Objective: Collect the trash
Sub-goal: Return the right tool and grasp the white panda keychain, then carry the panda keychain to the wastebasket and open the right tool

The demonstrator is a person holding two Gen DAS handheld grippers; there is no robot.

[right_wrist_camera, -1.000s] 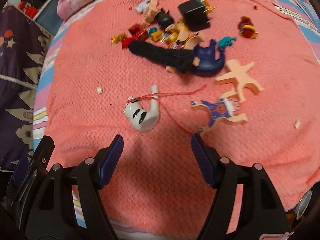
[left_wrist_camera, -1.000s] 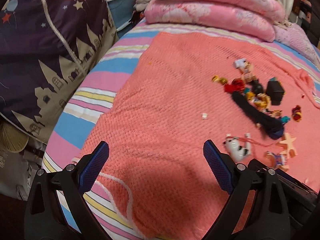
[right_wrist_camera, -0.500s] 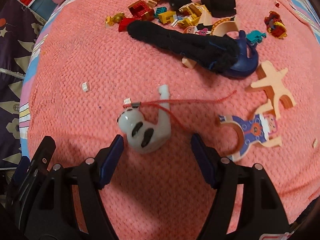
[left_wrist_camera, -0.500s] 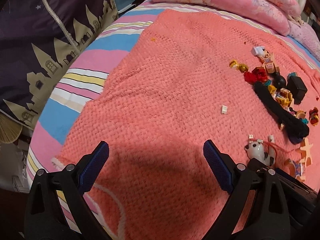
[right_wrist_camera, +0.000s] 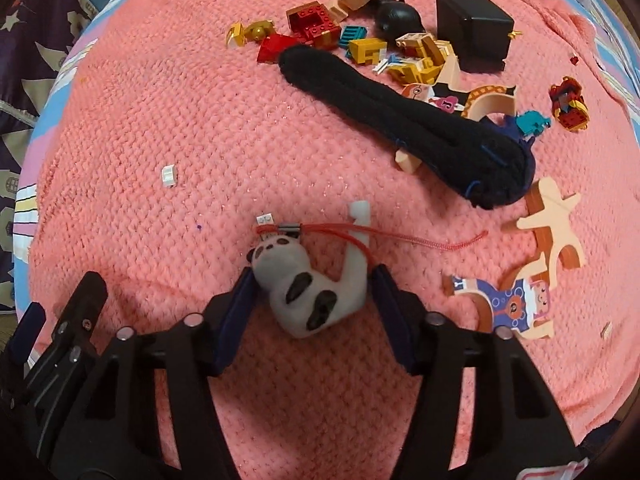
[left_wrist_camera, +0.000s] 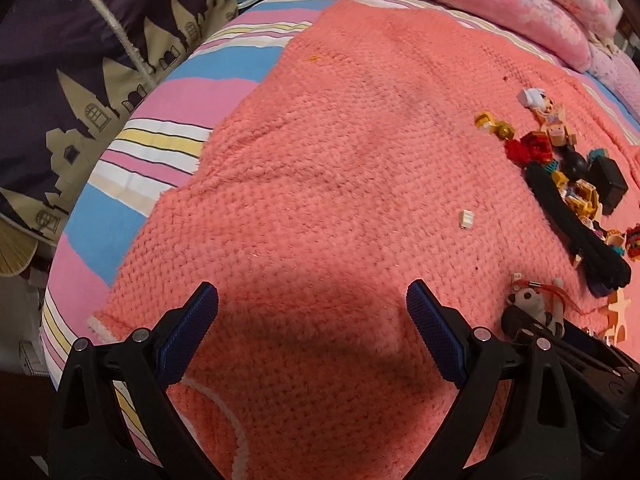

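A: Progress? Right tool (right_wrist_camera: 312, 300) released, straddling the panda (right_wrist_camera: 308, 292), lower centre; not gripped.
B: Left tool (left_wrist_camera: 312, 336) released, empty. Blocks (right_wrist_camera: 368, 50) and sock (right_wrist_camera: 400, 124) remain, upper right. Nothing collected.

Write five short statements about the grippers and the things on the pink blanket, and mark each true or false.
1. The right gripper is open, with the panda toy between its fingers. True.
2. The left gripper is shut on the small white brick. False: it is open with only pink blanket between its fingers; the brick lies apart, farther out.
3. A red cord runs from the panda toy. True.
4. The black box lies on the long black sock. False: it sits beyond the sock, among the toy bricks.
5. The unpainted wooden figure stands upright. False: it lies flat.
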